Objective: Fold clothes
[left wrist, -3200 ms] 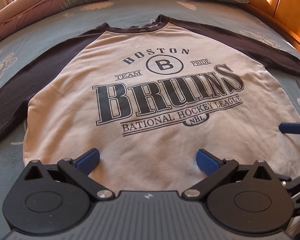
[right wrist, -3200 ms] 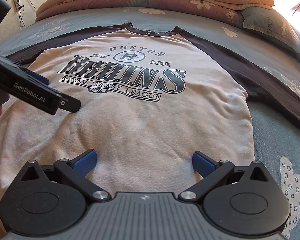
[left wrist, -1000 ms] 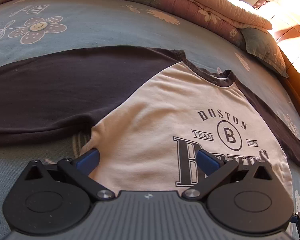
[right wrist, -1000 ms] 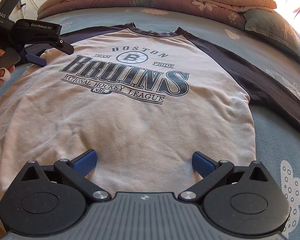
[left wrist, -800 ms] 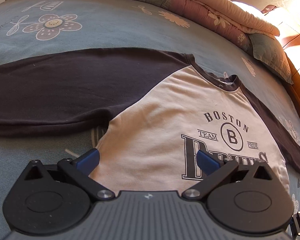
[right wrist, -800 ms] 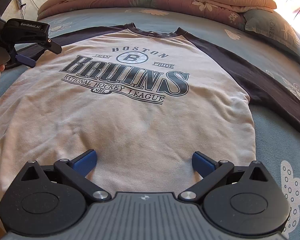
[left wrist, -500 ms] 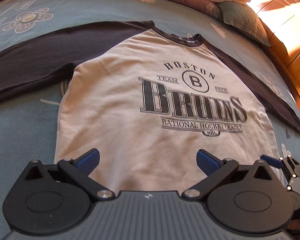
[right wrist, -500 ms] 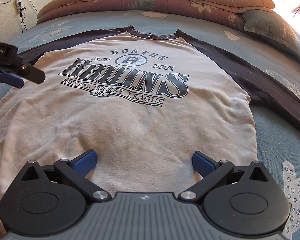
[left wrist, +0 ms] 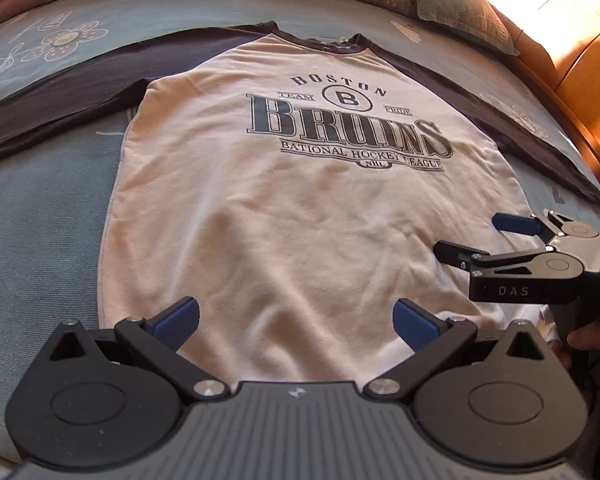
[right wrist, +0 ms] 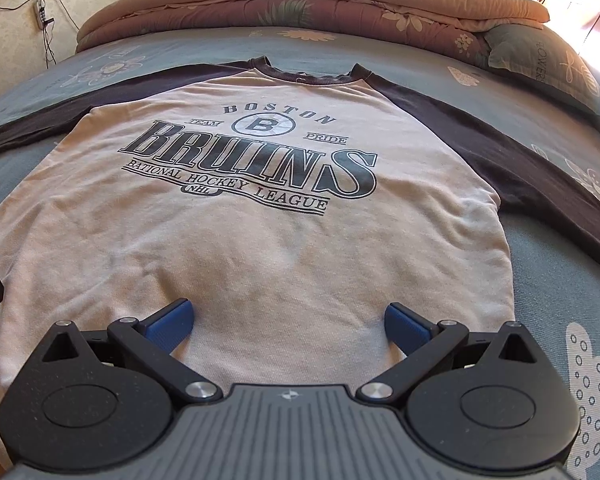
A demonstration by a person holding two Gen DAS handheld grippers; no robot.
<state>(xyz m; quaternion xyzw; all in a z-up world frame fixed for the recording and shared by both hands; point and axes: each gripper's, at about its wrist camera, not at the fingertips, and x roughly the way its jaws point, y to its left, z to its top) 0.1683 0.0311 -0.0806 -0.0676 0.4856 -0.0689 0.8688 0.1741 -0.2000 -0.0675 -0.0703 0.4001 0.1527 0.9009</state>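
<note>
Left gripper (left wrist: 296, 316), seen from its own wrist camera, with both blue-padded fingers spread wide and nothing between them; it is held low over the hem end of the sweatshirt (left wrist: 300, 208), pointing along the garment toward the collar. Right gripper (right wrist: 286, 318), likewise released and empty, sits over the same hem end, nearer the sweatshirt's right side seam. In the left wrist view the right gripper appears from the side at the garment's lower right corner, its two fingers stacked one above the other with a clear gap between them, and part of the person's hand (left wrist: 584, 338) shows behind its handle. The sweatshirt lies flat, print side up, on the bed (right wrist: 560, 280): pale body with the "BOSTON BRUINS" lettering, dark collar at the far end, dark sleeves spread outward to either side of the body. Beyond the collar a folded quilt (right wrist: 300, 4) runs across the bed, and a pillow (right wrist: 548, 64) lies beyond the sweatshirt's right sleeve. Neither gripper visibly touches the cloth.
</note>
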